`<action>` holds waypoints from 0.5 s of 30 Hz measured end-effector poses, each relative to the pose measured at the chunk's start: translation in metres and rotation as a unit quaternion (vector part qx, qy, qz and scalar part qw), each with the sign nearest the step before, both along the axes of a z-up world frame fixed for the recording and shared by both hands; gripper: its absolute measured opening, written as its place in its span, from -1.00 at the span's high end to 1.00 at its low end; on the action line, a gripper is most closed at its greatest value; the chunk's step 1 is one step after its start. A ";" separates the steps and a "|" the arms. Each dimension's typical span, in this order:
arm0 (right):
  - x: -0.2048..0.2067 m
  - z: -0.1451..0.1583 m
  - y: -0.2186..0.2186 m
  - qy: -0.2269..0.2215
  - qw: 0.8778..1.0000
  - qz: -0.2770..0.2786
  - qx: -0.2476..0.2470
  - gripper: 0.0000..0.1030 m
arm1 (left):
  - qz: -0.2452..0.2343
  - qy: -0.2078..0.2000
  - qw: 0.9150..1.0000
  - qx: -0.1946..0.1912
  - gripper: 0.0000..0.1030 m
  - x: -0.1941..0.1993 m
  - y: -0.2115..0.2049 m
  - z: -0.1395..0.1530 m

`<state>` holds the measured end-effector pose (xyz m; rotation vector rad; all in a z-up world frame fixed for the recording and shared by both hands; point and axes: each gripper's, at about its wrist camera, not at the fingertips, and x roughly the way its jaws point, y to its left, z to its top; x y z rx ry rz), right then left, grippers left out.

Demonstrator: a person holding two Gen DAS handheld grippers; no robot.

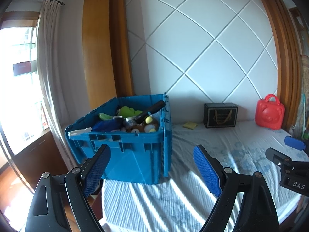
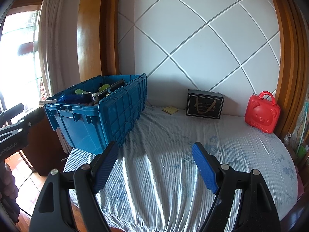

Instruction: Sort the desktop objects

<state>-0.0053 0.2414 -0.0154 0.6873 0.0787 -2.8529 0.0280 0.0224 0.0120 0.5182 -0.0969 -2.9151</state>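
We held both grippers — left (image 1: pixel 151 171), right (image 2: pixel 155 167) — released, empty; blue crate (image 1: pixel 123 154) at ten o'clock, perhaps holding toys.

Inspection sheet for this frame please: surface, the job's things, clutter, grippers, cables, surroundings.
Surface: striped sheet, wrinkled, sunlit bands.
Job's things: blue crate at the left edge, open, heaped with toys and a dark tube; black box, red bear case and yellow pad along the wall.
Clutter: nothing seen beyond these.
Grippers: left gripper and right gripper both open, empty, above the sheet.
Cables: nothing seen.
Surroundings: padded white wall panel, wooden frame, curtain, bright window.
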 end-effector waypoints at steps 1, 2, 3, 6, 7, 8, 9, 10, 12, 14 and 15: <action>-0.001 0.000 0.000 -0.001 1.000 0.000 0.000 -0.52 | 0.000 0.000 1.000 0.000 -0.71 0.000 0.000 0.000; -0.001 -0.001 0.000 -0.002 1.000 0.000 0.001 -0.52 | 0.000 0.000 1.000 0.001 -0.71 -0.001 0.000 -0.001; -0.002 -0.001 -0.001 -0.003 1.000 0.000 0.001 -0.52 | 0.000 -0.001 1.000 0.001 -0.71 -0.001 0.000 -0.001; -0.002 -0.002 -0.001 -0.003 1.000 0.000 0.002 -0.52 | -0.001 -0.001 1.000 0.002 -0.71 -0.003 -0.001 -0.001; -0.002 -0.002 -0.001 -0.003 1.000 0.000 0.002 -0.52 | -0.001 -0.001 1.000 0.002 -0.71 -0.003 -0.001 -0.001; -0.002 -0.002 -0.001 -0.003 1.000 0.000 0.002 -0.52 | -0.001 -0.002 1.000 0.003 -0.71 -0.003 -0.001 -0.001; -0.002 -0.002 -0.001 -0.003 1.000 0.000 0.003 -0.52 | -0.001 -0.002 1.000 0.004 -0.72 -0.003 -0.001 -0.001; -0.003 -0.002 -0.001 -0.003 1.000 0.000 0.003 -0.52 | -0.002 -0.002 1.000 0.005 -0.72 -0.003 -0.001 -0.002; -0.003 -0.003 -0.002 -0.004 1.000 0.001 0.003 -0.52 | -0.003 -0.002 1.000 0.006 -0.72 -0.004 -0.002 -0.002; -0.003 -0.003 -0.003 -0.005 1.000 0.002 0.005 -0.52 | -0.003 -0.003 1.000 0.008 -0.73 -0.004 -0.003 -0.002; -0.003 -0.003 -0.004 -0.005 1.000 0.002 0.005 -0.52 | -0.004 -0.003 1.000 0.009 -0.73 -0.004 -0.003 -0.002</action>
